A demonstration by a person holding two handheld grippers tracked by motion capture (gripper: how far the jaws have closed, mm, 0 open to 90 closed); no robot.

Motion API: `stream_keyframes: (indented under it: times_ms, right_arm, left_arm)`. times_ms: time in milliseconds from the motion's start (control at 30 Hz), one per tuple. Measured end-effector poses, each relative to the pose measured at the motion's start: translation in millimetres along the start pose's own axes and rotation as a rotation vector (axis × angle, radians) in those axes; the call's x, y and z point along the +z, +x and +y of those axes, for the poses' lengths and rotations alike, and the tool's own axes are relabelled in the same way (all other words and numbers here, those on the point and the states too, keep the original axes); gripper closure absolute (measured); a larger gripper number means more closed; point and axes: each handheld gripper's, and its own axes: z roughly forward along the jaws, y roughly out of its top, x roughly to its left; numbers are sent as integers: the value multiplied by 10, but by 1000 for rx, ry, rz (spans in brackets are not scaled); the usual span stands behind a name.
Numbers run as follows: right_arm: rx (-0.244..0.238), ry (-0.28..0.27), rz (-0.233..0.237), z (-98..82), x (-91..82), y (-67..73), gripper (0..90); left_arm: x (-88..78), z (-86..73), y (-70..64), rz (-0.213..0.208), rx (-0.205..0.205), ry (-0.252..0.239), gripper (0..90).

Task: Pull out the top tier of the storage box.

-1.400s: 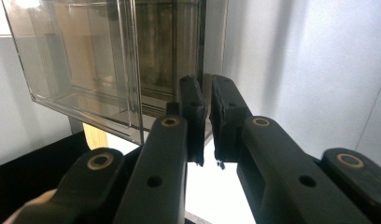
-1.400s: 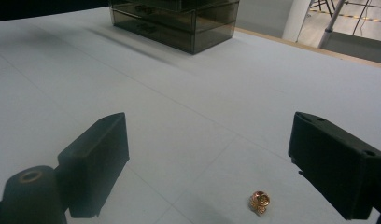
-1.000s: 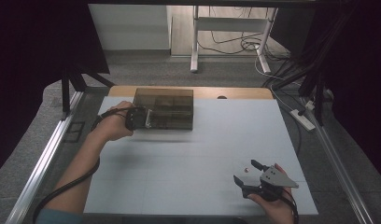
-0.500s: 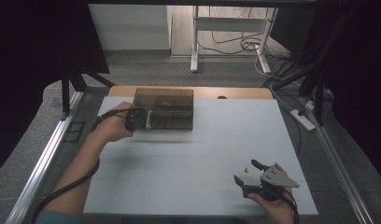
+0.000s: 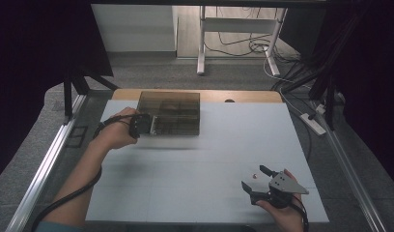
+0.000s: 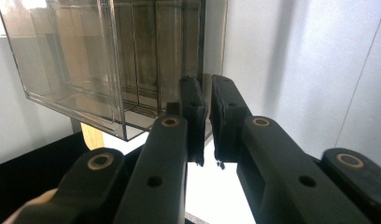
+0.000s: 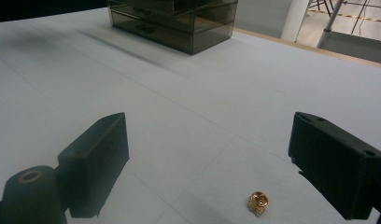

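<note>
At the far left of the desk (image 5: 195,183), the see-through drawer box (image 5: 178,112) is being gripped at its left front corner by the left gripper (image 5: 146,124). Its jaws are being pressed tight together on a thin edge of the box, seen up close in the left gripper view as clear plastic (image 6: 100,70) pinched between the black pads (image 6: 194,112). Near the front right of the desk, the right gripper (image 5: 257,178) is being held low with its jaws spread wide and nothing between them. A small shiny gold ring (image 7: 257,202) is lying on the desk just in front of those jaws
</note>
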Motion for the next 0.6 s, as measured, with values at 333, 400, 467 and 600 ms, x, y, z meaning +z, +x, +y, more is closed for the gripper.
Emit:
stream_keyframes:
  times_ms: [333,400,467,600]
  right_arm:
    - [1,0,0,-1,0,-1,119]
    - [0,0,0,0,-1,1,120]
    - [0,1,-1,-1,-1,0,119]
    - [0,1,-1,-1,-1,-2,120]
  left_arm:
    - [-10,-6,-22,1,-7,-4,835]
    - [-13,-5,-28,0,-8,-6,835]
    - [-17,-5,-36,2,-4,-5,835]
    - [-21,-13,-50,4,1,-7,835]
